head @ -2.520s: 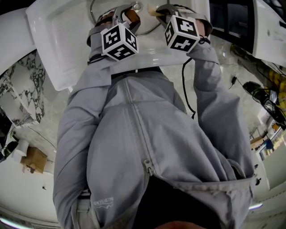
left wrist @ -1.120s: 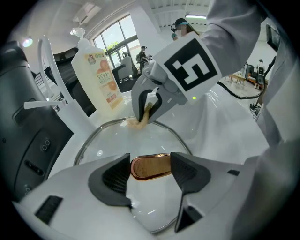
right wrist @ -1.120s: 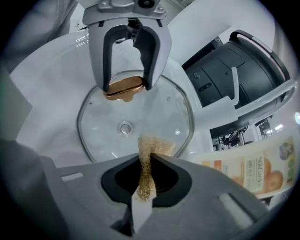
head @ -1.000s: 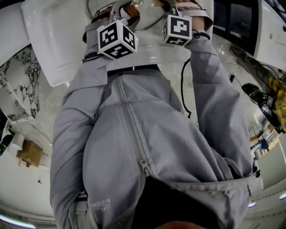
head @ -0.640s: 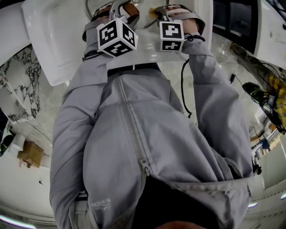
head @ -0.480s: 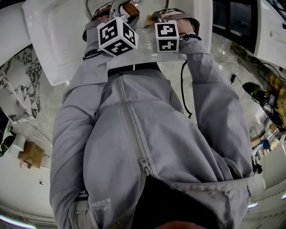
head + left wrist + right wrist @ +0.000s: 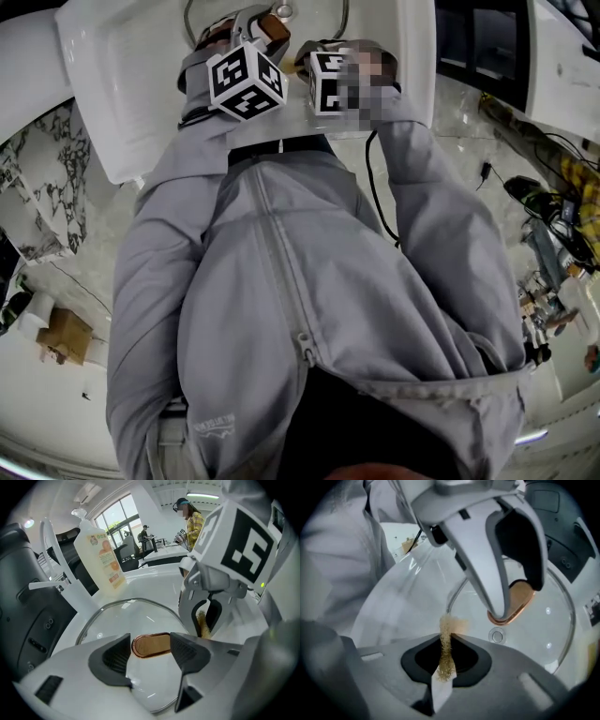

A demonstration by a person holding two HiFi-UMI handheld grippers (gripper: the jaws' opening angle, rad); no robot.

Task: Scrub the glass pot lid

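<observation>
Left fingers point(image 7: 114, 654): clamped on the copper knob point(image 7: 151, 644), with the glass pot lid point(image 7: 117, 620) lying in the white sink point(image 7: 154, 581).
Right fingers point(image 7: 472, 660): pinched shut on a scouring pad point(image 7: 446, 651).
Advice: hold the knob firm and sweep the pad across the glass to the rim.

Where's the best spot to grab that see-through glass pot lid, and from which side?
Grip the copper-coloured oblong handle at the middle of the clear glass pot lid, from its domed top side, one jaw either side. The glass is wide, smooth and curved; the handle stands up. The left gripper is shut on it that way.
</observation>
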